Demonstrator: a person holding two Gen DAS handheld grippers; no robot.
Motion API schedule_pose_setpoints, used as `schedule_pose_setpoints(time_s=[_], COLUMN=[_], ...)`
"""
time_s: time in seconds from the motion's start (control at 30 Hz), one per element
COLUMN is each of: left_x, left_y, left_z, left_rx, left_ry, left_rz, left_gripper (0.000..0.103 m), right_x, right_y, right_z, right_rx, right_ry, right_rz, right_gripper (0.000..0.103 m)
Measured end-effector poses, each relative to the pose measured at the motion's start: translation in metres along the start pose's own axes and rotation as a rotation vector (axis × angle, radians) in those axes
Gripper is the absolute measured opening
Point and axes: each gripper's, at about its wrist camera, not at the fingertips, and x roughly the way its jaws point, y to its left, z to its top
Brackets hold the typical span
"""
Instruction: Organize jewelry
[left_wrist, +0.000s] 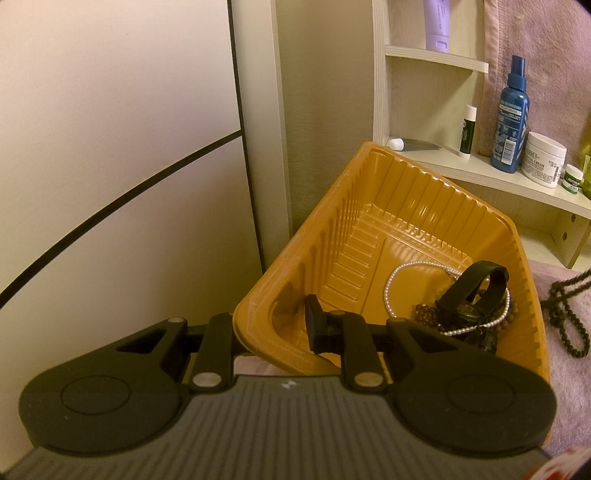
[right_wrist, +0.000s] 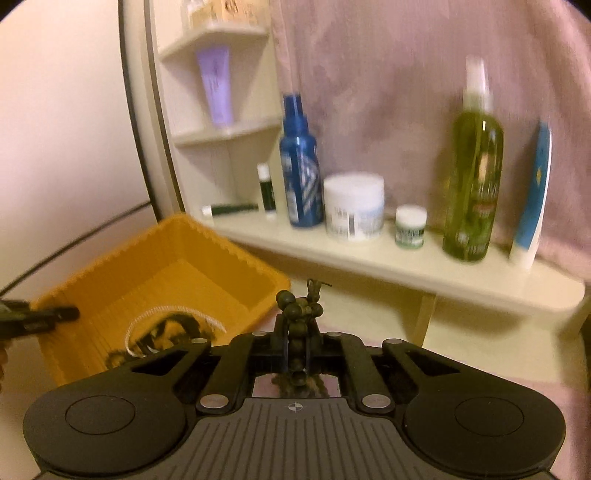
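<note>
An orange ribbed plastic tray (left_wrist: 406, 206) sits tilted on the pink cloth. Inside it lie a white pearl strand (left_wrist: 391, 291), a black watch (left_wrist: 476, 288) and brown beads (left_wrist: 424, 314). My left gripper (left_wrist: 273, 332) is shut on the tray's near left wall, one finger outside and one inside. In the right wrist view the same tray (right_wrist: 177, 236) lies at the lower left, with a left gripper finger (right_wrist: 55, 314) on its rim. My right gripper (right_wrist: 297, 332) is shut on a dark bead necklace (right_wrist: 295, 310), bunched above the fingertips. A dark bead string (left_wrist: 565, 317) shows at the right edge.
A cream corner shelf (right_wrist: 369, 266) behind the tray carries a blue spray bottle (right_wrist: 299, 173), a white cream jar (right_wrist: 354, 206), a small jar (right_wrist: 410, 225), a green bottle (right_wrist: 472, 184) and a lip balm (right_wrist: 266, 188). A purple tube (right_wrist: 216, 85) stands higher. Pink cloth (left_wrist: 569, 387) covers the surface.
</note>
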Motion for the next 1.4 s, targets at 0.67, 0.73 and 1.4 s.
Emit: schedule_pose_setpoints(time_s=[0.67, 0.73, 1.4], left_x=[0.0, 0.0, 0.0], left_y=[0.0, 0.0, 0.001], left_z=[0.001, 0.001, 0.001], left_rx=[-0.009, -0.01, -0.016], left_ry=[0.0, 0.0, 0.001], left_rz=[-0.007, -0.007, -0.013], left_gripper=[0.018, 0.018, 0.018], right_x=[-0.074, -0.079, -0.082], right_y=[0.025, 0.029, 0.096], right_z=[0.094, 0.102, 0.179], right_rx=[-0.103, -0.117, -0.184], right_ry=[-0.129, -0.146, -0.313], right_rz=[0.012, 0.016, 0.205], right_gripper=[0.008, 0.008, 0.008])
